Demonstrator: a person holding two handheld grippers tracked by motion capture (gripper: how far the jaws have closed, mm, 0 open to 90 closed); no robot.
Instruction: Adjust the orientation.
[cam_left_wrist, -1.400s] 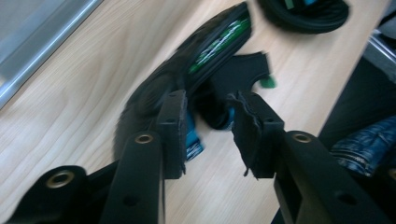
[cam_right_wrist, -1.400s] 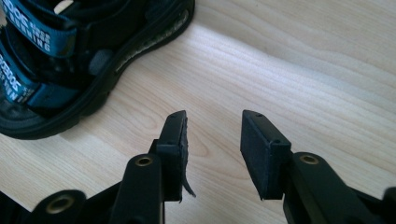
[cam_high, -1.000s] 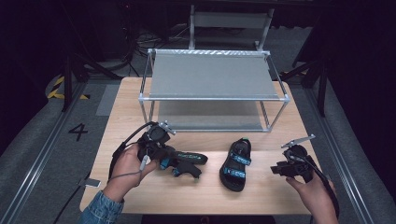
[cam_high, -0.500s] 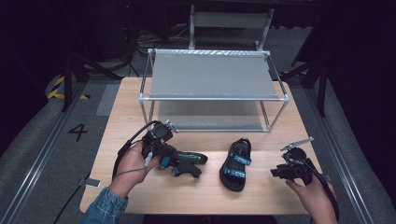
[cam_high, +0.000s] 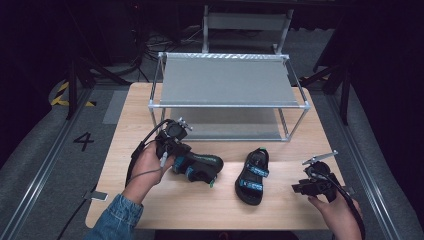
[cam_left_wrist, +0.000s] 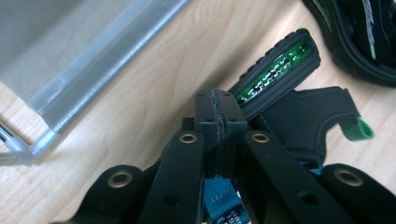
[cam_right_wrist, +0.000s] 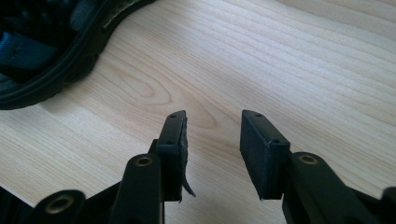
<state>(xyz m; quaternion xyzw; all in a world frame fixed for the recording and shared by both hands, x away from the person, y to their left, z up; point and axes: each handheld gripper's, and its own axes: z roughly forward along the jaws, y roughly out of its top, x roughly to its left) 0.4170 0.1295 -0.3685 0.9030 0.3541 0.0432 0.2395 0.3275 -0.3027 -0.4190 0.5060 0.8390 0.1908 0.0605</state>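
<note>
Gripping the near sandal (cam_high: 199, 167) now, the left gripper (cam_left_wrist: 220, 122) has its jaws pressed flat together on a blue strap at that sandal's end; in the left gripper view the sole edge with its green tread sticks out just past the pads. The person's left hand (cam_high: 150, 165) wraps the tool, cable looping beside it. This sandal lies just in front of the wire rack (cam_high: 227, 95), near the rack's front left leg, sole partly turned up. The second sandal (cam_high: 253, 170) lies flat, just beside the first on its far side from the left gripper, straps up, in front of the rack's front edge. The right gripper (cam_right_wrist: 212, 151) sits well off past that second sandal, jaws parted with nothing between them, low over bare wood near the table (cam_high: 280, 207) edge. Open tabletop runs between both sandals and the table's near edge; the rack's lower shelf stands bare behind them.
</note>
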